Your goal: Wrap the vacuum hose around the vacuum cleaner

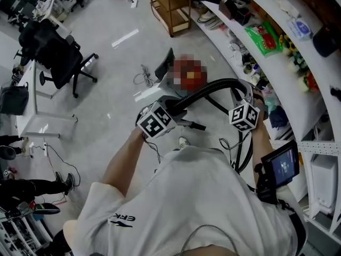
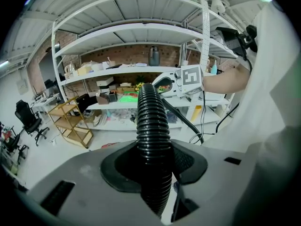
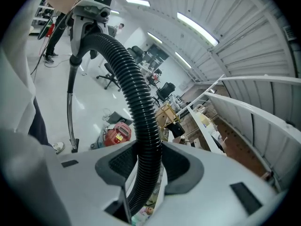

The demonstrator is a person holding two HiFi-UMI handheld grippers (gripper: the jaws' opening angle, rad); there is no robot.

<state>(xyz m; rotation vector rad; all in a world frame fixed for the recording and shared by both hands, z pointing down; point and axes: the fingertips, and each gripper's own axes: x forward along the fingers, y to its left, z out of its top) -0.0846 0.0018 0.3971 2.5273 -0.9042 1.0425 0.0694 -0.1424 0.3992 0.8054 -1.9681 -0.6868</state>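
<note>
Jaws of left gripper (image 2: 153,166) and right gripper (image 3: 145,167) each clamp the black vacuum hose (image 2: 151,121).

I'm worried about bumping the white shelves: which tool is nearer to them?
Right. The right tool grips the black hose close beside the white shelves; the left tool grips the hose farther out, over the floor.

Overhead and close-up views of hose (image 1: 213,85)
</note>
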